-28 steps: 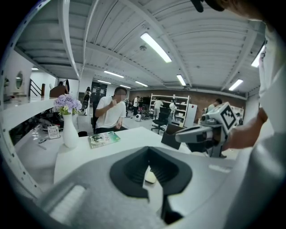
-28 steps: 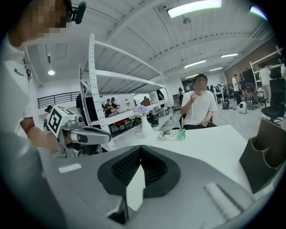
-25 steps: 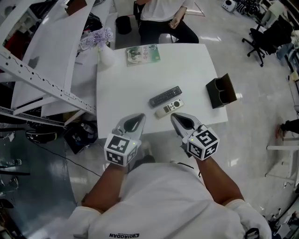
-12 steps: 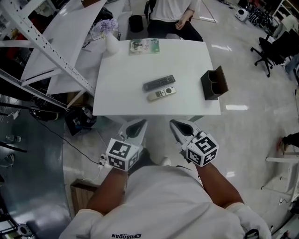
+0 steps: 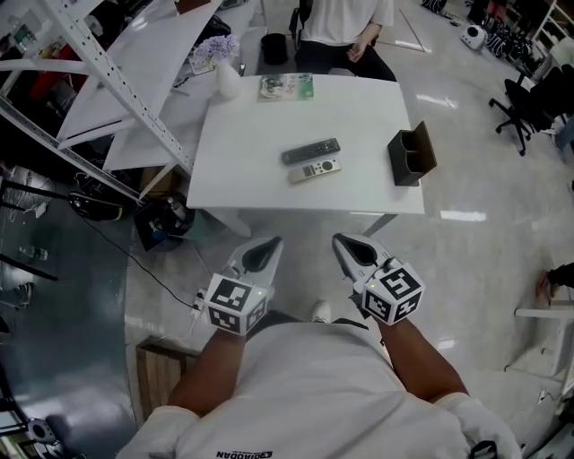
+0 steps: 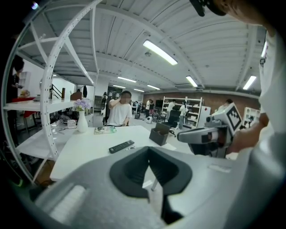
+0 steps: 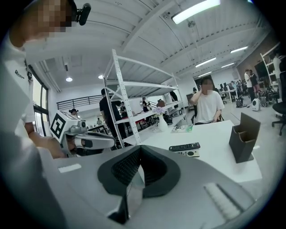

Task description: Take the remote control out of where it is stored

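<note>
Both my grippers are held close in front of my chest, over the floor and short of the white table [image 5: 260, 184]. My left gripper [image 5: 271, 241] has its jaws pressed together at the tips, with nothing between them. My right gripper [image 5: 340, 238] is the same: jaws closed on each other and empty. The two point forward side by side with a gap between them, toward the table's near edge.

The black remote [image 5: 310, 151] lies flat near the middle of the tabletop, well ahead of both sets of jaws. The white remote [image 5: 315, 169] lies just beside it on the side nearer me, roughly parallel to it. Neither is in the dark box [image 5: 412, 154], which stands apart from them at the table's right edge, its open compartments showing no contents. From my right gripper's view the remotes sit a little right of the line of the closed jaws, and the box farther right.

At the far side of the table are a booklet [image 5: 287, 86] and a vase of flowers [image 5: 226, 79], and a person [image 5: 339, 25] is seated beyond.
</note>
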